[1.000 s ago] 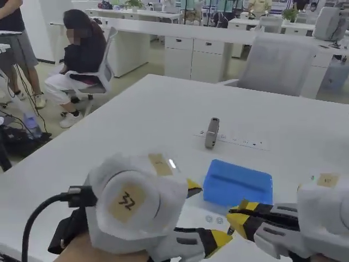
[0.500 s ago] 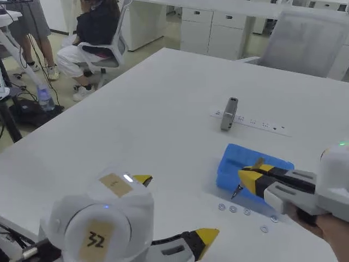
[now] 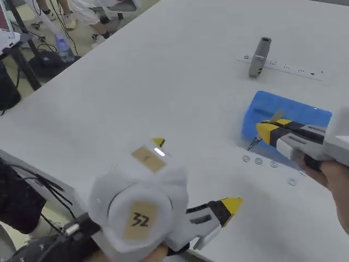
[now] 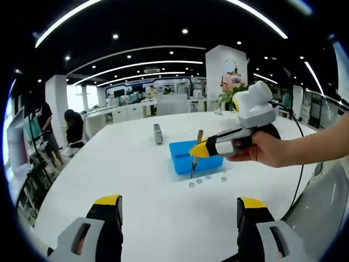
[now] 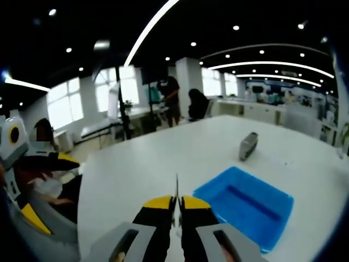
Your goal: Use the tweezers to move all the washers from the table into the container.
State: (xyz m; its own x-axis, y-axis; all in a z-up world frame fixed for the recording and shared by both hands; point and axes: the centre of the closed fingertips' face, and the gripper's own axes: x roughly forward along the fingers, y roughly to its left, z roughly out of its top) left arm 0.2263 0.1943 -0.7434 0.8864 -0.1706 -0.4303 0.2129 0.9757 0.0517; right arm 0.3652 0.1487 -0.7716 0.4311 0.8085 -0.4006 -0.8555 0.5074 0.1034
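Forward comes the right gripper [image 3: 265, 131] since a second ago, jaws pinching the tweezers [image 3: 254, 142], tip hanging just above the washers [image 3: 258, 161]. They lie on the table [image 3: 163, 82] at six o'clock of the blue container [image 3: 294, 108], whose near edge the gripper covers. Left gripper [image 3: 194, 173] is spread wide, empty. Grey block [image 3: 260, 54] sits at eleven o'clock.

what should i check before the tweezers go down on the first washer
1. Grip: right gripper is shut on the tweezers. Ok.
2. Tip position: it points down beside the washers, not plainly over one. Not ok.
3. Tweezer tips spread enough to take a washer: too small to see. Cannot tell.
4. Washers lie flat and apart on the table in front of the container. Ok.
5. Container is open on top and close behind the washers. Ok.
6. Left gripper is open, holds nothing and is well away from the washers. Ok.
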